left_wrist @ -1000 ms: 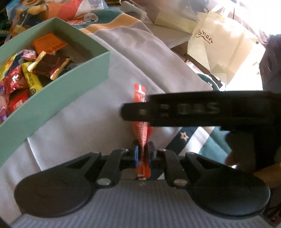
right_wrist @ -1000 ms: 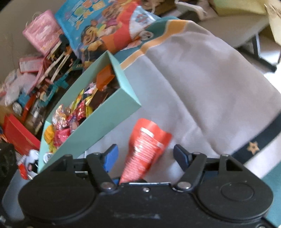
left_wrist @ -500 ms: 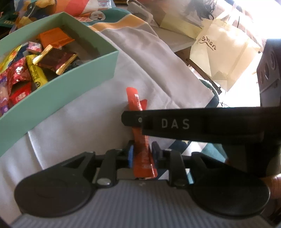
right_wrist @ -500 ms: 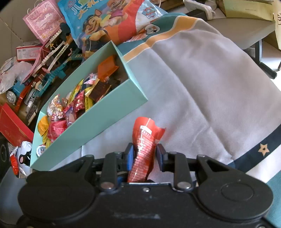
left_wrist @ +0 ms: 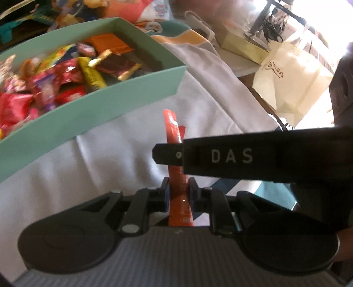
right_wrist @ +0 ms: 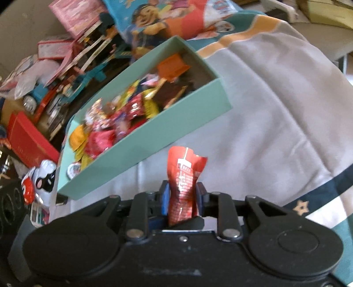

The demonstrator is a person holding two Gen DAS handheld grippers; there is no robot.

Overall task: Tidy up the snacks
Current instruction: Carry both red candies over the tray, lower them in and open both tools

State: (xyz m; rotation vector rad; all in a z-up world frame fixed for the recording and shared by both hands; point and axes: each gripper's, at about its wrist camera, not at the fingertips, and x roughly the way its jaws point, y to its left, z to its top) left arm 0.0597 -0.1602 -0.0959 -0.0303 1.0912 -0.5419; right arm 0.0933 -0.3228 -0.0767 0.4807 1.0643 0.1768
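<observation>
A red-orange snack packet stands upright, edge-on, with my left gripper shut on its lower end. One black finger of the right gripper crosses in front of it from the right. In the right wrist view a red packet with white print, seemingly the same one, sits between the blue pads of my right gripper. Those jaws are closing and press on it. The mint-green box holding several wrapped snacks lies up and to the left, also seen as the box just beyond the packet.
Everything rests on a grey cloth with teal and orange borders. Toys and a red box crowd the left side, and a cartoon-print bag lies behind the green box. A cream paper bag stands at the right.
The right jaws went from wide open to closed on the red packet. Both grippers have shifted with the packet toward the green box, which now fills more of each view.
</observation>
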